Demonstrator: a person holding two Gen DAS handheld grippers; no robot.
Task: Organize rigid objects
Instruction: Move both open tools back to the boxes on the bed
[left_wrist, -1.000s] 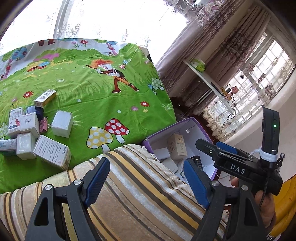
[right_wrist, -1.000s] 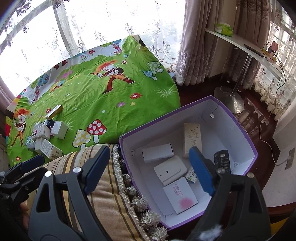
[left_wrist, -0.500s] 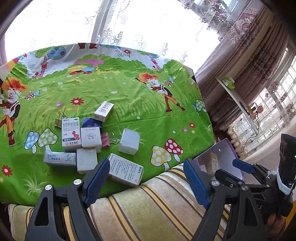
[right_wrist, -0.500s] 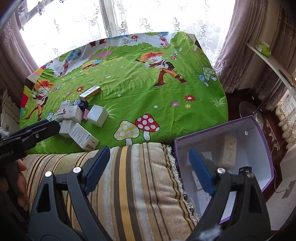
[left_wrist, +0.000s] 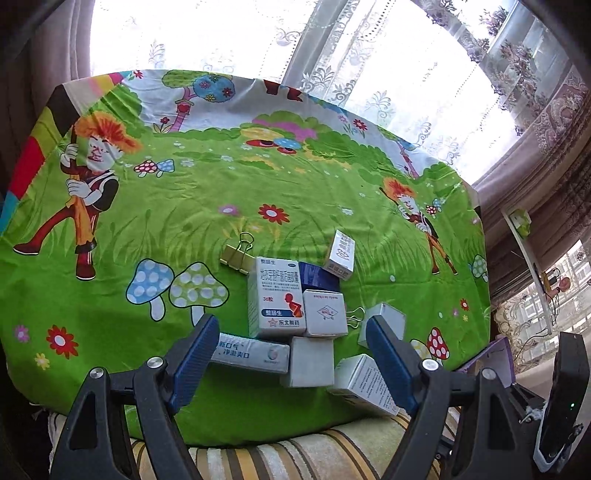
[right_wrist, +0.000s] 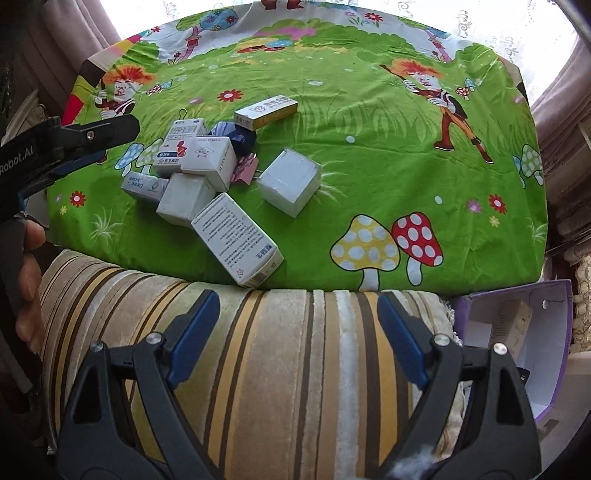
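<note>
A cluster of several small white medicine boxes (left_wrist: 280, 299) lies on the green cartoon tablecloth (left_wrist: 221, 192); it also shows in the right wrist view (right_wrist: 207, 177). My left gripper (left_wrist: 291, 354) is open and empty, hovering over the near boxes, a plain white box (left_wrist: 310, 362) between its fingers. My right gripper (right_wrist: 295, 336) is open and empty over the striped cushion (right_wrist: 280, 369), short of a long white box (right_wrist: 236, 240) at the table's near edge. A white cube box (right_wrist: 288, 181) lies apart to the right. The purple storage box (right_wrist: 517, 343) holds several boxes at right.
Binder clips lie among the boxes: a gold one (left_wrist: 236, 254) and a pink one (right_wrist: 243, 170). A yellow-edged box (right_wrist: 266, 110) lies further back. Curtains and a window stand behind the table. The left gripper (right_wrist: 74, 144) shows at the left of the right wrist view.
Both grippers have swung left from the purple box toward the table. The box cluster now lies in front of the left gripper, and the purple box has slid to the right edge.
</note>
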